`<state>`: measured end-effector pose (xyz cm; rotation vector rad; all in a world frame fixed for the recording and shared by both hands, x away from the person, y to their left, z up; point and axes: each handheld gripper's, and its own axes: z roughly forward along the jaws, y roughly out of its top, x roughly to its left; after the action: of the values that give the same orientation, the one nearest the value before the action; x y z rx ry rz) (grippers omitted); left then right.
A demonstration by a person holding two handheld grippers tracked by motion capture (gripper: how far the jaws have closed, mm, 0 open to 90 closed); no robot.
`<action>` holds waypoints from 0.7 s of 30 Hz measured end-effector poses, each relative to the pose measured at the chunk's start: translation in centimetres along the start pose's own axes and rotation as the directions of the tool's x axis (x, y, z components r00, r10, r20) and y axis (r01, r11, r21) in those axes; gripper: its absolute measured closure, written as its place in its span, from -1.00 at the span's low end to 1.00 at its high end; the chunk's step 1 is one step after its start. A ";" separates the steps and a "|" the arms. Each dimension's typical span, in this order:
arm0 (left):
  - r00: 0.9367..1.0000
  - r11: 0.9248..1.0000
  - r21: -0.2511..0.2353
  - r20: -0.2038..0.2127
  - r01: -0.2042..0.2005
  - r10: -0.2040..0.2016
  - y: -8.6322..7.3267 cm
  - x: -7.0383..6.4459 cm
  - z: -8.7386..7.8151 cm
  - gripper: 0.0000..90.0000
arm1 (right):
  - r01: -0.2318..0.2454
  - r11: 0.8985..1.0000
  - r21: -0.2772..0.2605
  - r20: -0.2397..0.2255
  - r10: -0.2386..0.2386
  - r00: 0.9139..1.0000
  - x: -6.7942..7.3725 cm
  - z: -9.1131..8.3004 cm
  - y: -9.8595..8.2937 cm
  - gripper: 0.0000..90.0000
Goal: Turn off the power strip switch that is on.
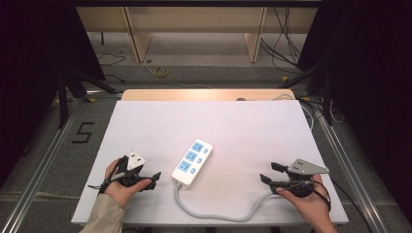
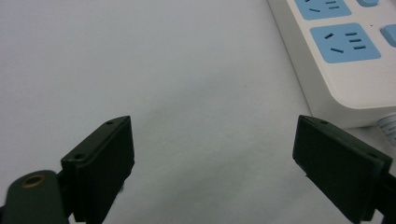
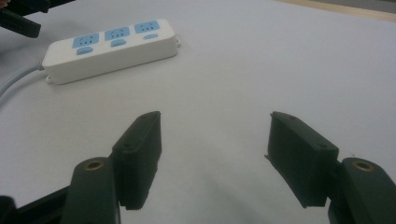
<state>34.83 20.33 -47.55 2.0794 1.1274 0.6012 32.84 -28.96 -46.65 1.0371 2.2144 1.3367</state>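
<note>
The white bench (image 1: 145,131) takes up the middle of the high view, its far edge showing a strip of bare wood. On it, slightly toward the person's side of centre, lies a white power strip (image 1: 192,162) with three blue sockets in a row and a small blue switch beside each. Its long axis runs on a diagonal: the free end points away from the person and a little to the right, while the cable end points back toward the person and a little to the left. From that near end a grey cable (image 1: 218,213) leaves the strip, curves along the bench's near edge and runs toward the right hand.

The left gripper (image 1: 154,177) sits low over the bench just left of the strip's cable end (close, but not touching it), its jaws spread wide with bare bench between them; in the left gripper view the power strip (image 2: 345,60) lies just beyond the jaw on that view's right side. The right gripper (image 1: 270,173) is well apart from the strip on its right, aimed toward it, jaws also spread wide and holding nothing; in the right gripper view the power strip (image 3: 112,49) lies farther off at upper left.
</note>
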 end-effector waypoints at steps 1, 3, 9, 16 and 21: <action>1.000 1.000 -0.001 -0.002 0.000 0.000 0.0 0.0 0.0 -0.72 | 0.000 1.000 0.000 0.001 0.000 1.000 0.0 0.0 0.0 -0.20; 1.000 1.000 0.001 -0.003 -0.003 0.003 0.0 0.0 -0.1 -0.72 | 0.002 1.000 -0.002 0.001 -0.002 1.000 0.0 0.0 0.0 -0.20; 1.000 1.000 0.001 -0.014 -0.003 0.003 0.1 0.0 -0.2 -0.67 | 0.004 1.000 -0.002 0.002 -0.004 1.000 0.1 -0.1 0.1 -0.20; 0.999 1.000 -0.006 -0.042 0.010 -0.010 0.4 0.3 -0.6 -0.36 | 0.007 1.000 -0.005 0.003 -0.007 1.000 0.0 0.0 0.1 -0.20; 0.997 1.000 -0.015 -0.069 0.021 -0.022 0.6 0.4 -0.9 -0.04 | 0.006 1.000 -0.006 0.003 -0.006 1.000 0.0 -0.1 0.1 -0.20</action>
<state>34.76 20.77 -46.50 2.0451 1.1798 0.6737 32.81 -28.95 -46.53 1.0287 2.2085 1.3371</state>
